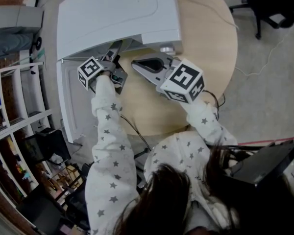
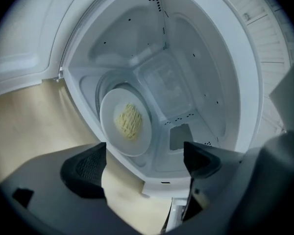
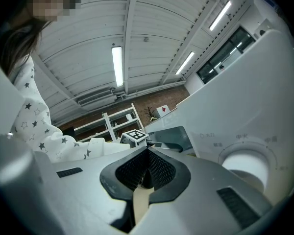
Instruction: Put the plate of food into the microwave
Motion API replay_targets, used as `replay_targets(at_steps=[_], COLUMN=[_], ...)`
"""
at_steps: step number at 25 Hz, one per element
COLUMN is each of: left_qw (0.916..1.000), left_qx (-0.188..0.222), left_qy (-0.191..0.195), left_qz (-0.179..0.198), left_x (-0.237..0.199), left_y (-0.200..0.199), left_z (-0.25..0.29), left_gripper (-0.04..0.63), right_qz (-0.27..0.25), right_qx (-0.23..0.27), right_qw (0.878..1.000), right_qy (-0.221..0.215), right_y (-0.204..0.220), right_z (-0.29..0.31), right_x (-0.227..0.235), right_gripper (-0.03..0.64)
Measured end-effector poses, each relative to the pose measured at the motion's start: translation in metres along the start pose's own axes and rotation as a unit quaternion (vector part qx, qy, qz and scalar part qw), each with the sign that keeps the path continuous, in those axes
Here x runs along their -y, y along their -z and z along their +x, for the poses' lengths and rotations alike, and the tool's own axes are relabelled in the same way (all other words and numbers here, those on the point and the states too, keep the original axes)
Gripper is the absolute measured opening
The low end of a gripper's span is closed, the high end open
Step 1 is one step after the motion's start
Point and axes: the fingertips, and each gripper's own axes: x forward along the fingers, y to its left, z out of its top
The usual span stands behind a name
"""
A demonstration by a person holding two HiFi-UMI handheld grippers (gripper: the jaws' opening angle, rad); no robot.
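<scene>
We see even, bright overhead light from ceiling strip lights [image 3: 117, 65], which glare white. The microwave [image 2: 186, 82] cavity looks pale, hazy and slightly soft. Both gripper views bend strongly and darken at their corners. Shadows on the table [image 1: 206, 43] are faint.

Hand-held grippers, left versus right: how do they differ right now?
The left hand-held gripper has its jaws apart; the right hand-held gripper has them shut. The left faces into the open microwave, toward the plate inside; the right tilts up toward the ceiling. Both hold nothing.
</scene>
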Motion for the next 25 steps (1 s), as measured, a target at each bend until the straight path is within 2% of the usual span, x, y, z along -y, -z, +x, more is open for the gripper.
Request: replay_targets(at_steps=[3,7,10,13,17,19,21,23,25], left_qw=[0.9991,0.9918,0.9848,0.9762,0.9739,0.9742,0.9724,0.9678,0.9649], left_qx=[0.016,0.055,0.085,0.119,0.145,0.157,0.172,0.184,0.195], left_qy=[0.020,0.065,0.100,0.134,0.152,0.153,0.158,0.168,0.167], left_qz=[-0.033,-0.095,-0.114,-0.122,-0.087,-0.053,-0.004,0.033,0.054], left_x=[-0.003,0.003,0.001,0.004,0.018,0.023,0.030,0.042,0.046], left_y=[0.007,0.016,0.017,0.023,0.038,0.046,0.055,0.065,0.076], left_z=[-0.013,-0.032,-0.046,-0.065,-0.091,-0.102,-0.115,-0.127,-0.137], left_gripper=[0.485,0.471,0.315,0.251,0.146,0.082,0.002,0.002,0.002], right_qz=[-0.006,-0.012,-0.014,-0.015,-0.023,-0.029,-0.036,-0.043,-0.051], right_qx=[-0.001,-0.008,-0.015,-0.022,-0.031,-0.037,-0.040,-0.044,-0.049], right_qw=[1.000,1.000,1.000,0.999,0.999,0.999,0.998,0.998,0.997], right_qy=[-0.009,-0.014,-0.014,-0.017,-0.024,-0.025,-0.025,-0.023,-0.019], right_y=[-0.001,0.000,0.007,0.012,0.013,0.014,0.015,0.013,0.012], right_z=[0.000,-0.003,0.000,-0.001,-0.006,-0.007,-0.007,-0.010,-0.013], right_x=[-0.010,-0.013,-0.012,-0.020,-0.030,-0.031,-0.033,-0.033,-0.032], right_gripper=[0.006,0.006,0.006,0.006,0.006,0.006,0.006,0.006,0.006])
